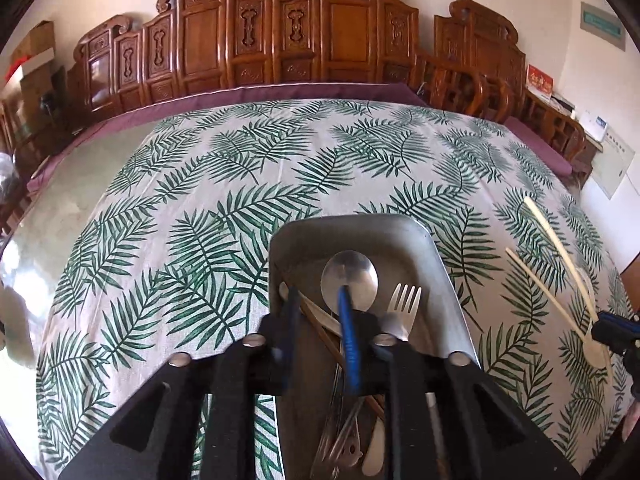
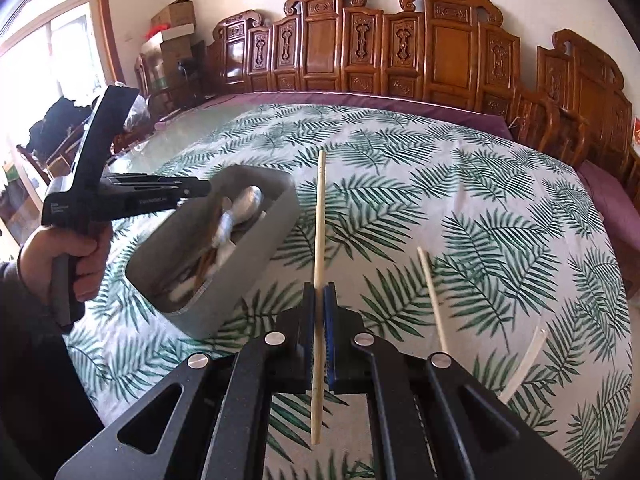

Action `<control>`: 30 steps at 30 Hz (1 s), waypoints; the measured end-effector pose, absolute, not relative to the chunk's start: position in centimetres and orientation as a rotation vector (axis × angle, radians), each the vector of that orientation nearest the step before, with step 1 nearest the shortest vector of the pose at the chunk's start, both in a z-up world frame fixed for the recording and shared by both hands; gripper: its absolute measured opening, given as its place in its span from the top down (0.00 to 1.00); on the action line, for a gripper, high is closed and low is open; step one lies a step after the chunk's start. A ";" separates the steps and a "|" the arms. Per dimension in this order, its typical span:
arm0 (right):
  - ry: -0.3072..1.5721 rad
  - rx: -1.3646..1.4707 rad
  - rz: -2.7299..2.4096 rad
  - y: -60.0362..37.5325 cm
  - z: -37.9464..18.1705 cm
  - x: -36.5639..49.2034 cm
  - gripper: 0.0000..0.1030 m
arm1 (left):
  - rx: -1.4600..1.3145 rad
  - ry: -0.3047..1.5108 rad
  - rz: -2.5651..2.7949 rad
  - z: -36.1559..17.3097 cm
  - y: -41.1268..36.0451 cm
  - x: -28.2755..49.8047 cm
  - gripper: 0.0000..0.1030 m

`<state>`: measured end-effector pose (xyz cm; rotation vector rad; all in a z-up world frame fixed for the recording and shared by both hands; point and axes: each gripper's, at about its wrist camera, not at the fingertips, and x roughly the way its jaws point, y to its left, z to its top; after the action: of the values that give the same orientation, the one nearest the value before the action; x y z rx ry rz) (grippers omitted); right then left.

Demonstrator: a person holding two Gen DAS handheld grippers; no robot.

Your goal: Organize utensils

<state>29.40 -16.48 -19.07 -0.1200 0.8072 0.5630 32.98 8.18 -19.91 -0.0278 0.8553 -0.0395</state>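
While its jaws clamp a pale chopstick [image 2: 319, 240], the right gripper [image 2: 319, 300] hovers above the leaf-print cloth [image 2: 460, 184]. Left gripper [image 1: 320, 300]: jaws parted, over the grey tray [image 1: 448, 280] holding spoon [image 1: 349, 276] and fork [image 1: 405, 308]. Second chopstick [image 2: 432, 300] lies nearby on the cloth.
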 end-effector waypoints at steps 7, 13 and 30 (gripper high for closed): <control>0.818 -0.064 0.619 -13.3 -18.7 29.9 0.94 | -0.045 0.838 -0.039 -18.8 9.1 32.5 0.56; 0.839 -0.014 0.669 -10.2 -19.0 30.2 0.94 | -0.027 0.831 -0.018 -18.4 10.2 31.9 0.33; 0.928 0.105 0.692 -4.9 -21.9 32.9 0.94 | -0.097 0.827 0.039 -18.3 14.7 30.1 0.10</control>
<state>32.86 -4.88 -21.87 0.1054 0.9281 0.6924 30.14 14.72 -18.32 -0.0967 0.8270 0.0387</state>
